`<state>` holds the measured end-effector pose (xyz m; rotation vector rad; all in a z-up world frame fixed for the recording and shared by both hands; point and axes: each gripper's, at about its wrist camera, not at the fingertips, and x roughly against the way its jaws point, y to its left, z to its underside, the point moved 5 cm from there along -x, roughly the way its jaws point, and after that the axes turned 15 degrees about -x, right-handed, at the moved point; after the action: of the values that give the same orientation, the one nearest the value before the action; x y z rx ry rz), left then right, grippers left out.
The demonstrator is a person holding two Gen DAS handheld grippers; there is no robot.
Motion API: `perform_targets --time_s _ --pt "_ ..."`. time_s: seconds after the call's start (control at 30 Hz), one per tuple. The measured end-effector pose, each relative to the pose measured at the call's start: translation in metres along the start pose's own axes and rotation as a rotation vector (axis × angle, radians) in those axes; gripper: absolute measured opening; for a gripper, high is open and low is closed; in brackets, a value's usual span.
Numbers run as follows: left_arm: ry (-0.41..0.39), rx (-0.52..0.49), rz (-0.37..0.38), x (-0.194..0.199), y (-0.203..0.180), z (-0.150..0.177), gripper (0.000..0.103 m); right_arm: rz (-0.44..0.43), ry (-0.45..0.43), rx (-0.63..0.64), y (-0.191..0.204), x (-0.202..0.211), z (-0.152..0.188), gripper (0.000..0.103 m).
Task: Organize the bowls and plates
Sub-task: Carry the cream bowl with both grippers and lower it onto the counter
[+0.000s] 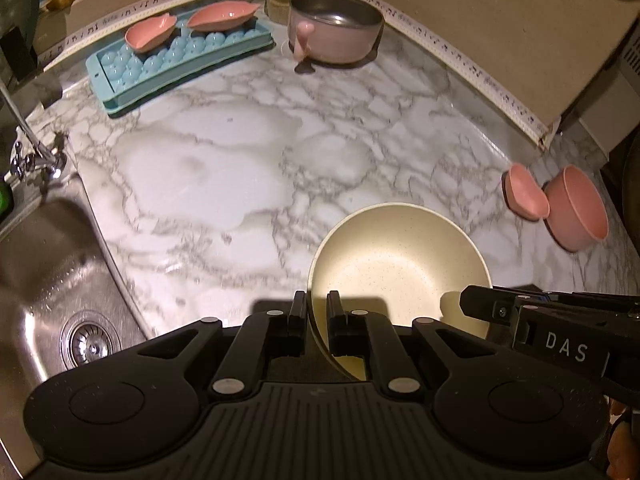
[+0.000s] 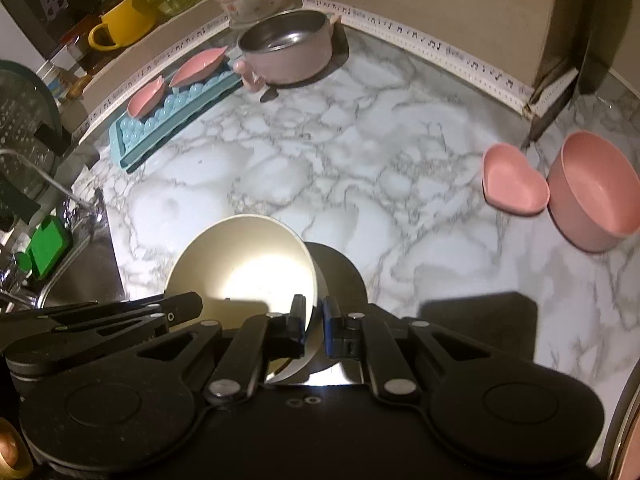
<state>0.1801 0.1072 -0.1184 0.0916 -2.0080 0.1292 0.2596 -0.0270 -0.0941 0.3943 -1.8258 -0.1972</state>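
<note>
Left tool (image 1: 317,312), right tool (image 2: 315,314) clamp speckled cream bowl (image 1: 400,256) rim (opposite sides) | marble counter (image 1: 224,152)

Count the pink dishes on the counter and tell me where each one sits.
4: two leaf-shaped dishes resting on the blue tray at the back left, plus a heart-shaped dish and a round pink bowl side by side at right. None seem hidden.
</note>
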Motion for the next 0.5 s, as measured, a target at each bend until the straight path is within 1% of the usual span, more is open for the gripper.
perform_targets --time_s 0.17,0.5 --pt "0.015 -0.001 0.010 -0.002 -0.003 0.013 0.009 0.004 0.017 -0.012 -0.006 -0.001 0.017 0.007" --pt "0.032 -0.018 0.007 -0.006 -0.007 0.021 0.009 0.015 0.031 -0.025 -0.013 -0.006 0.029 0.007"
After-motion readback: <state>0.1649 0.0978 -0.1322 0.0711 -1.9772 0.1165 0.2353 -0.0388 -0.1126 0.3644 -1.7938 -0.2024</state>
